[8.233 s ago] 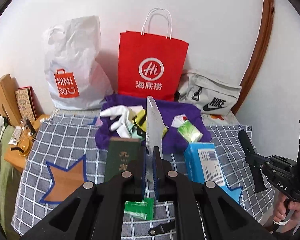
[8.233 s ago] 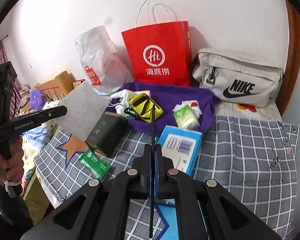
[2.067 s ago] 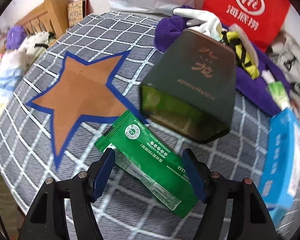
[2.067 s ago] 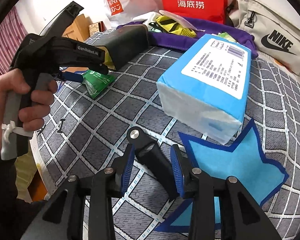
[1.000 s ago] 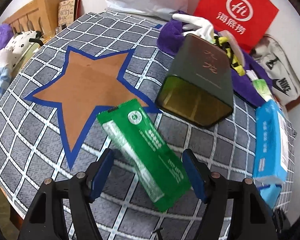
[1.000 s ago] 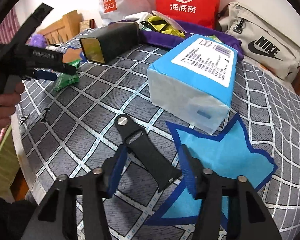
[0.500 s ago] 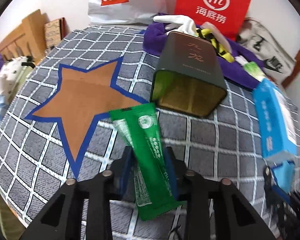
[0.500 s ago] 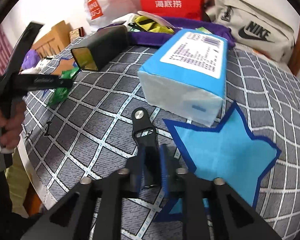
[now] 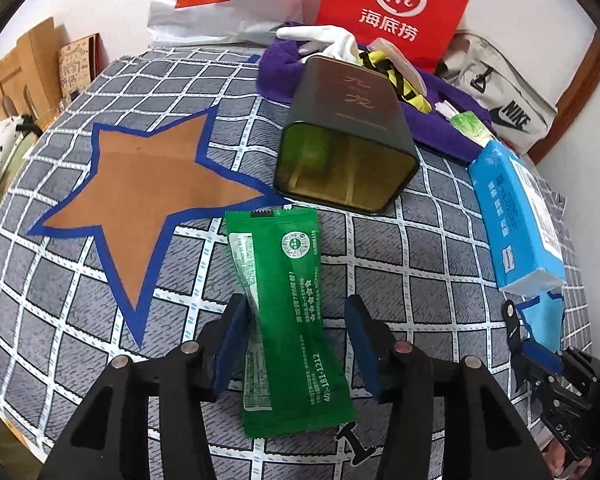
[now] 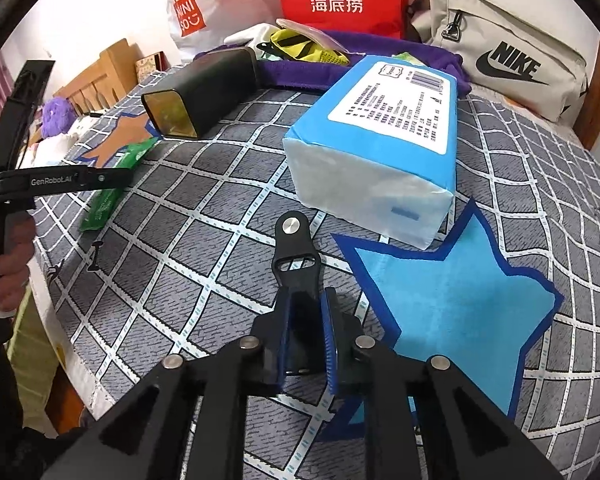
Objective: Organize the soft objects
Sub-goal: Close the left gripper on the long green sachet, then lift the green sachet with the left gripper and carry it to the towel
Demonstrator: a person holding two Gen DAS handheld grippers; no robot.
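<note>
A checked gray cloth [image 9: 80, 280] is filling both views, with a brown star [image 9: 140, 184] printed at left centre of the left wrist view and a blue star [image 10: 460, 312] at lower right of the right wrist view. A red paper bag [image 9: 392, 4] and a white plastic bag [image 9: 220, 0] are leaning against the wall at the top, a gray sling bag [image 10: 500, 56] sitting at upper right. A blue tissue pack [image 10: 380, 140] is lying in the centre of the right view, just above the blue star. A dark green tin [image 9: 348, 136] is lying on its side (open end toward the camera) in the upper centre of the left view. The left gripper [image 9: 296, 344] is straddling a green packet [image 9: 288, 308] at lower centre, its jaws having just been opening, the right pad standing clear of the packet. The right gripper [image 10: 306, 336], jaws likewise just opening a little, is pinching a black strap [image 10: 296, 264] at lower centre, its pads on the strap's sides.
</note>
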